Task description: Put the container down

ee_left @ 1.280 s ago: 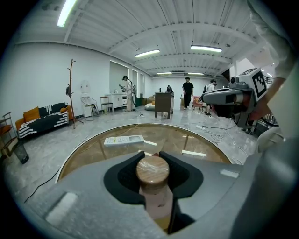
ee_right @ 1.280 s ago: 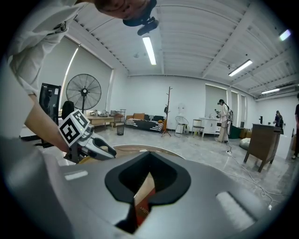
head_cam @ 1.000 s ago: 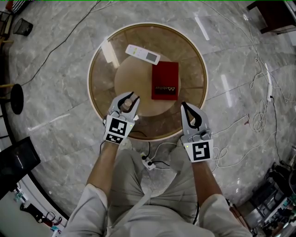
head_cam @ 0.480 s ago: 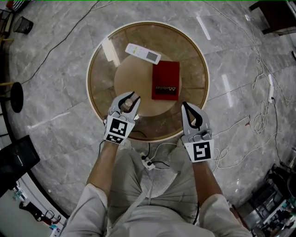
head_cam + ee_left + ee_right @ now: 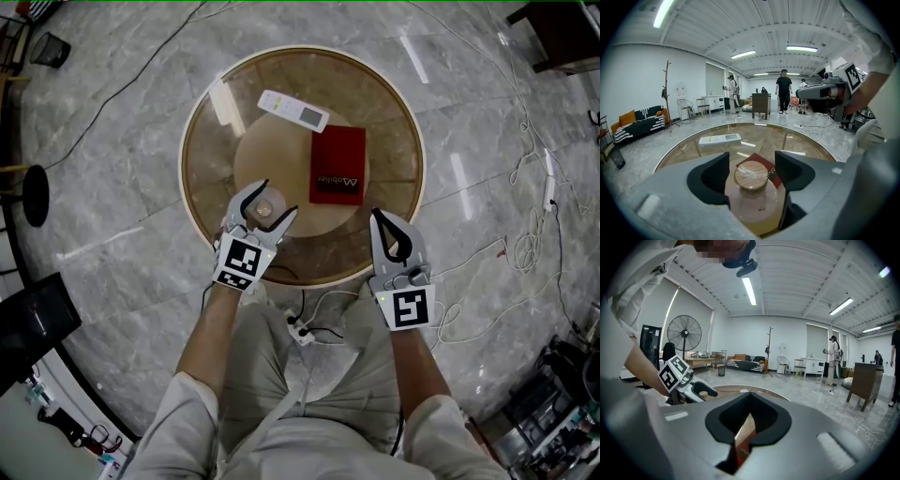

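The container, a small pinkish jar with a round wooden lid, stands on the round glass table near its front left. My left gripper straddles it. Its jaws have just been opening and now stand wide, with the jar between them and a gap on each side of the lid. The dark pads do not press on it. My right gripper hovers over the table's front right edge, shut on nothing; a red booklet shows beyond its tips.
A red booklet lies at the table's middle right and a white remote control behind it. Cables and a power strip trail on the marble floor by the person's legs. A black stool stands at left.
The left gripper's jaws have spread apart and let go of the jar, which stays standing on the table. Both hands and the right gripper have kept still.
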The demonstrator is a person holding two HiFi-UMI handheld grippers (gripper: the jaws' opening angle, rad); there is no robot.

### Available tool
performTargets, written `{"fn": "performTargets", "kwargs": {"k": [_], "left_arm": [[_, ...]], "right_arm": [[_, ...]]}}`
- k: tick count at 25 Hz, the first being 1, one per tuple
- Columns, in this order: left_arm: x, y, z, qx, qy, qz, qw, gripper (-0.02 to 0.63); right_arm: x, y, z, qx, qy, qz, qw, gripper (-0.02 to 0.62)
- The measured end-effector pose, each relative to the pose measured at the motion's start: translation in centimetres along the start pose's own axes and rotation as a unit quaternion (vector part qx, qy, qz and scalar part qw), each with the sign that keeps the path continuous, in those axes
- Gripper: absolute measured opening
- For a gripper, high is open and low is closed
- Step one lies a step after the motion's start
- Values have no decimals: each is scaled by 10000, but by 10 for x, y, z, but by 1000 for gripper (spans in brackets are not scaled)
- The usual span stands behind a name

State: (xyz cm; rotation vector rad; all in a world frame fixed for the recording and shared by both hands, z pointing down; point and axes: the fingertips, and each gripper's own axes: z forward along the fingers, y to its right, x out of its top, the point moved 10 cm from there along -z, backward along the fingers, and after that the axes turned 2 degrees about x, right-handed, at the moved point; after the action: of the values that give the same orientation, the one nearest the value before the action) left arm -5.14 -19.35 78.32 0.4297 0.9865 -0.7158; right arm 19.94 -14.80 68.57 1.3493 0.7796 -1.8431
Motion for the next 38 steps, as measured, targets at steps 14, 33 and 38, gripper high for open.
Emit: {"fn": "performTargets", "kwargs": {"k": [14,33,38], "left_arm": [[22,-7,-29,-1,-20,53,10000,311],[159,-32,-223,330,358,56,9988,32],[195,-22,-275,292,422,24,9987,6]], "right_arm": [[28,-4,-3,-12,-15,4,10000,6],[207,-59,-76,-32,-67,-286,9996,6],[242,-75,-113,-69,-332,-234,9992,6]]}}
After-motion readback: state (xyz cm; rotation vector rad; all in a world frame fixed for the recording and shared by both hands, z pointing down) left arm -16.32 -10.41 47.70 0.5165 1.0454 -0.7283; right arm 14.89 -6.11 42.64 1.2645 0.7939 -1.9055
